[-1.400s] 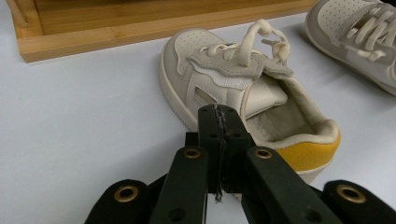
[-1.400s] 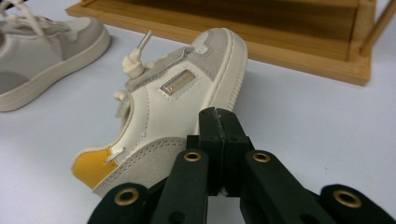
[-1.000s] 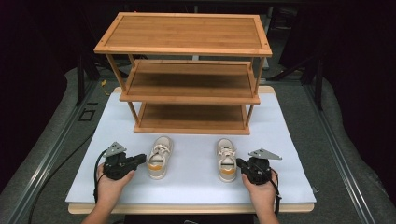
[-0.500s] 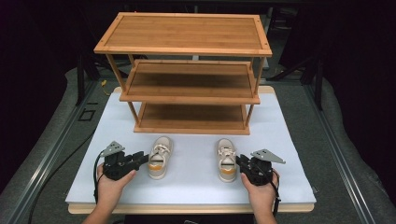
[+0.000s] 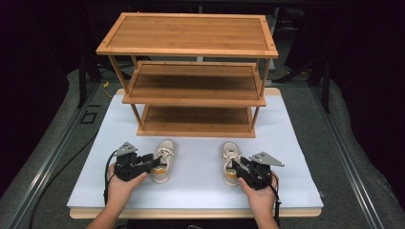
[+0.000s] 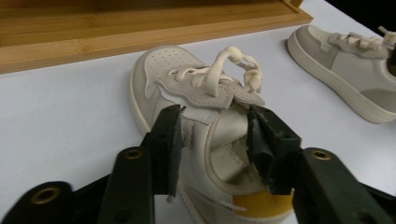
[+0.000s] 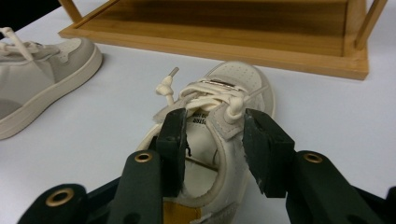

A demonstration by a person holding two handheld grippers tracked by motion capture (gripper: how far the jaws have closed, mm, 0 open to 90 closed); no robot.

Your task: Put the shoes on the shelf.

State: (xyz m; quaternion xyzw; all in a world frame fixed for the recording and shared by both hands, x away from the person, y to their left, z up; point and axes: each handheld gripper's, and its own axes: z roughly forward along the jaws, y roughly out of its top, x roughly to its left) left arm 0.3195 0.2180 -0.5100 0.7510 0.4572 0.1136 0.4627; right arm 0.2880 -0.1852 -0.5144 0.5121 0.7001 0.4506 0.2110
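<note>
Two small beige sneakers lie on the white table, toes toward the wooden rack point(image 5: 191, 33). In the high view my left gripper point(image 5: 155, 162) is at the heel end of the left sneaker point(image 5: 165, 151). Its own view has the left gripper point(image 6: 215, 128) open, jaws on either side of the left sneaker's point(image 6: 173, 70) collar, just behind the tongue. My right gripper point(image 5: 239, 168) is at the right sneaker point(image 5: 230, 153). Seen from its own camera, the right gripper point(image 7: 212, 133) is open too, straddling the collar of the right sneaker point(image 7: 236, 77).
The three-shelf rack stands at the back of the table point(image 5: 196, 195), its bottom shelf point(image 5: 196, 119) a short way past the toes. Each gripper view has the other sneaker off to the side point(image 6: 345, 56) point(image 7: 42, 70). White surface lies between the sneakers.
Both grippers have moved inward onto the sneakers' heels: the left one to the right, the right one slightly left. The sneakers have stayed put.
</note>
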